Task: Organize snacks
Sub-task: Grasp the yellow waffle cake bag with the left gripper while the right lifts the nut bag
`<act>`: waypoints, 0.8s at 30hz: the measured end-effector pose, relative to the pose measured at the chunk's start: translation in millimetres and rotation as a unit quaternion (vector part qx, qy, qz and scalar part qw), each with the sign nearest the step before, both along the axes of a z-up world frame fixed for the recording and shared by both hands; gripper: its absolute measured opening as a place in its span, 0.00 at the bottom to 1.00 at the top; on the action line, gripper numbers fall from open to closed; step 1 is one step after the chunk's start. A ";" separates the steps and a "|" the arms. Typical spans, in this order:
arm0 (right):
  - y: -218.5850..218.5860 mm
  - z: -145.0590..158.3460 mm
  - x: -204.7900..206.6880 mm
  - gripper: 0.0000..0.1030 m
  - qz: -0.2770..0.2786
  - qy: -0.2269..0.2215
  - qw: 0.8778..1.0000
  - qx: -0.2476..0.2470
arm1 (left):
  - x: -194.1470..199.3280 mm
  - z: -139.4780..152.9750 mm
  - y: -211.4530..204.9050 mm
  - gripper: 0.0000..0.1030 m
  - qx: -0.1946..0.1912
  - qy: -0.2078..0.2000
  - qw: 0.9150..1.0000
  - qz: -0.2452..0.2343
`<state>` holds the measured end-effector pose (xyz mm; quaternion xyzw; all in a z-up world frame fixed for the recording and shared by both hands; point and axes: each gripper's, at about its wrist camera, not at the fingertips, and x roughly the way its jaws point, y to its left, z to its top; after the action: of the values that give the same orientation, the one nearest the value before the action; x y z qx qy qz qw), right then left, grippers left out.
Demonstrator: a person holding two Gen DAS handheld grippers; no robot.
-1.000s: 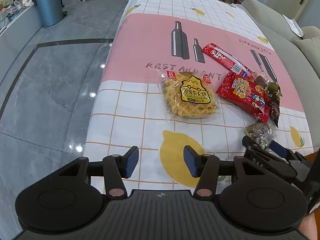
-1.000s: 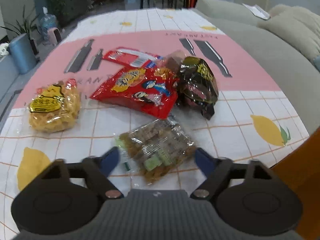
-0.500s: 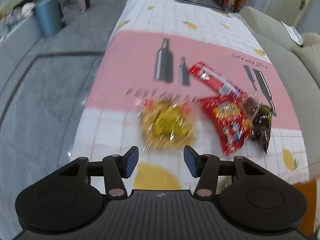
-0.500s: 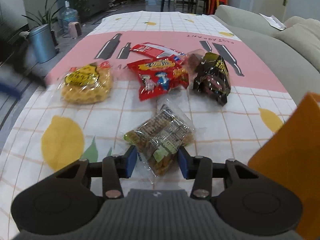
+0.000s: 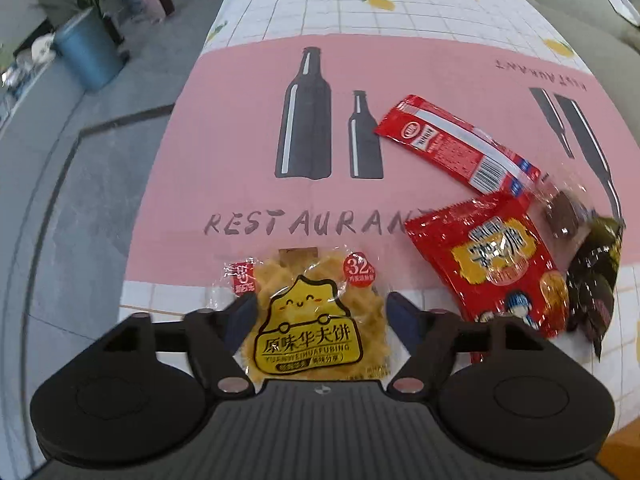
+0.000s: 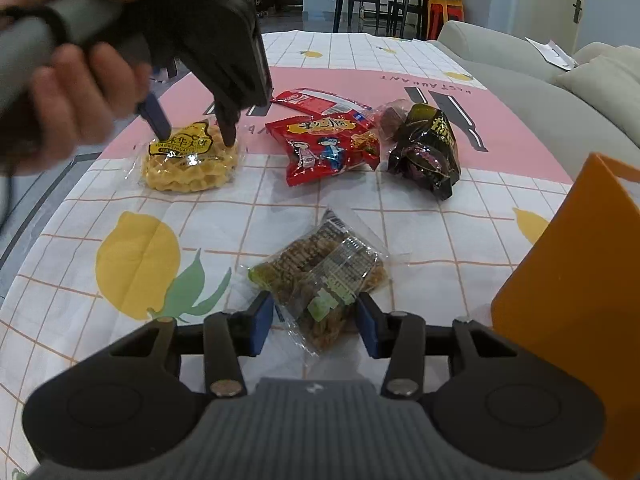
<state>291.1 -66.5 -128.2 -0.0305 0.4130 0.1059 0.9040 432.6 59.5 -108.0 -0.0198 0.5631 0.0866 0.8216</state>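
A yellow waffle pack lies flat on the tablecloth. My left gripper points down over it. Its jaws are opening, one finger on each side of the pack, and the pads are not squeezing it. A clear pack of brown crisps lies in front of my right gripper. The near end of that pack sits between the blue pads, which rest against the wrapper's sides. The right jaws are opening slightly. The pack is still on the cloth.
A red snack bag, a long red packet, a dark bag and a small brown candy lie right of the waffle. An orange box stands at the near right. A grey sofa lies beyond.
My left gripper moved forward and down until it straddled the waffle pack, and its jaws widened. My right gripper's jaws narrowed from wide onto the brown crisp pack and shifted a little.
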 end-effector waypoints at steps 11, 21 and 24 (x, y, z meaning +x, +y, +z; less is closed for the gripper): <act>1.4 -0.3 -2.5 0.44 -0.004 -0.006 1.000 -0.001 | -14.8 -25.4 24.2 1.00 -0.033 -0.015 0.999 0.024; -7.1 4.7 -7.2 0.40 -0.015 0.004 0.999 0.031 | -36.3 8.1 20.9 0.70 -0.073 -0.030 0.997 -0.010; -7.8 11.9 -12.2 0.34 -0.014 0.002 0.999 0.047 | -48.1 22.2 21.8 0.66 -0.083 -0.038 0.996 -0.012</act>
<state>278.9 -74.4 -116.3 0.0177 0.4101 0.1128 0.9049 384.5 81.4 -85.8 -0.0845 0.5373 0.0284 0.8387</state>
